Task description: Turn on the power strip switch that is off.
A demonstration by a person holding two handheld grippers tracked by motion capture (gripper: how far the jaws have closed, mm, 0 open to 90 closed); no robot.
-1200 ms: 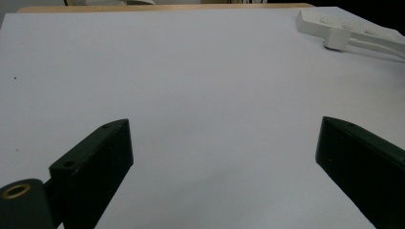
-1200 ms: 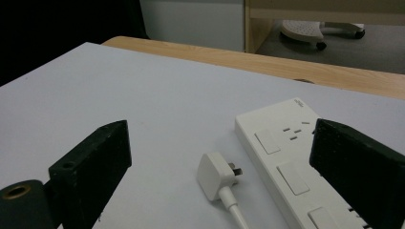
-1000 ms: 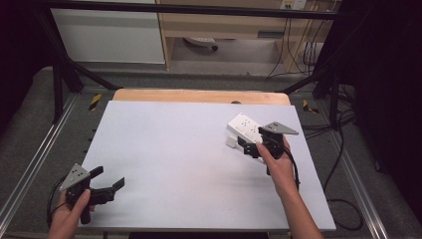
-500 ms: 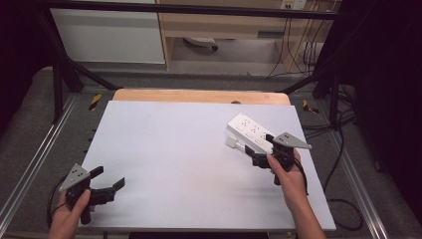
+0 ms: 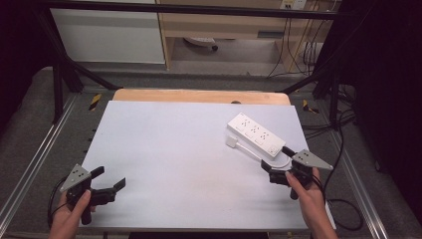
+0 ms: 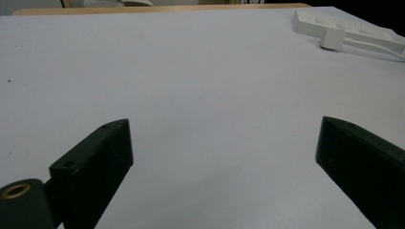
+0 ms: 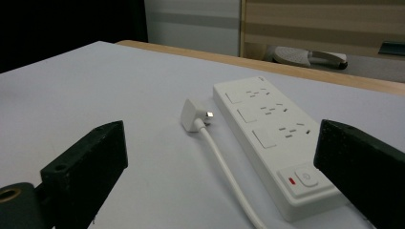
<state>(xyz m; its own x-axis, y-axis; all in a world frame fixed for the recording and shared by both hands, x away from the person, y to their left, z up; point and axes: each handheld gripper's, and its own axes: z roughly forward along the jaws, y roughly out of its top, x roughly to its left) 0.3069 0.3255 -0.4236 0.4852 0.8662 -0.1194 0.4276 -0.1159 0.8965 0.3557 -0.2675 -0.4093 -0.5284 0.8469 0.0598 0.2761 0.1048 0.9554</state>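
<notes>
One power strip (image 5: 255,134), one plug (image 5: 232,142), two grippers, one table (image 5: 164,149)

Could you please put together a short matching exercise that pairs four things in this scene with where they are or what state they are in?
Things:
1. power strip
2. plug
3. left gripper
4. right gripper

Places or states:
A. open near the table's front left corner
B. lying on the table beside the strip, on its white cord
C. open just in front of the strip's switch end
D. lying flat on the right half of the table

Pairs: 1-D, 2-B, 3-A, 4-C
</notes>
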